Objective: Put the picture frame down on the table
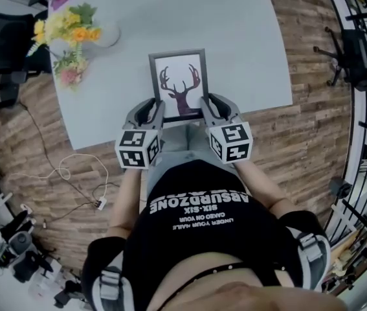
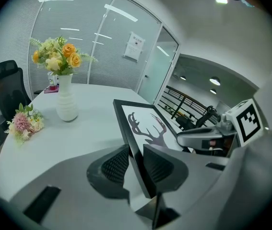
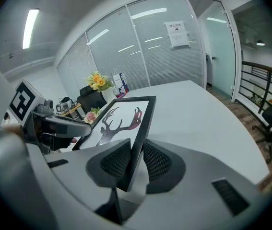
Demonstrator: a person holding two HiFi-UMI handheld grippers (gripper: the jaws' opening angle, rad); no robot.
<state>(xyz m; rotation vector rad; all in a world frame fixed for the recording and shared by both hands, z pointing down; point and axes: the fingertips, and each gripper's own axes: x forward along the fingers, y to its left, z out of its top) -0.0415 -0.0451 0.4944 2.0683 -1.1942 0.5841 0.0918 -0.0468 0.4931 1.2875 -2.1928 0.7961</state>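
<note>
A black picture frame [image 1: 179, 83] with a dark deer-head print is held over the near edge of the grey table [image 1: 235, 50]. My left gripper [image 1: 152, 111] is shut on the frame's lower left edge, and my right gripper [image 1: 209, 107] is shut on its lower right edge. In the left gripper view the frame [image 2: 145, 128] stands between the ribbed pads [image 2: 115, 166], tilted back. The right gripper view shows the frame [image 3: 124, 121] clamped the same way by that gripper [image 3: 135, 161]. Whether the frame touches the table I cannot tell.
A white vase with yellow and orange flowers [image 1: 73, 31] stands at the table's far left, a small pink bouquet [image 1: 70, 73] lying near it. Black office chairs [image 1: 2, 50] sit left of the table. A white cable [image 1: 73, 173] lies on the wooden floor.
</note>
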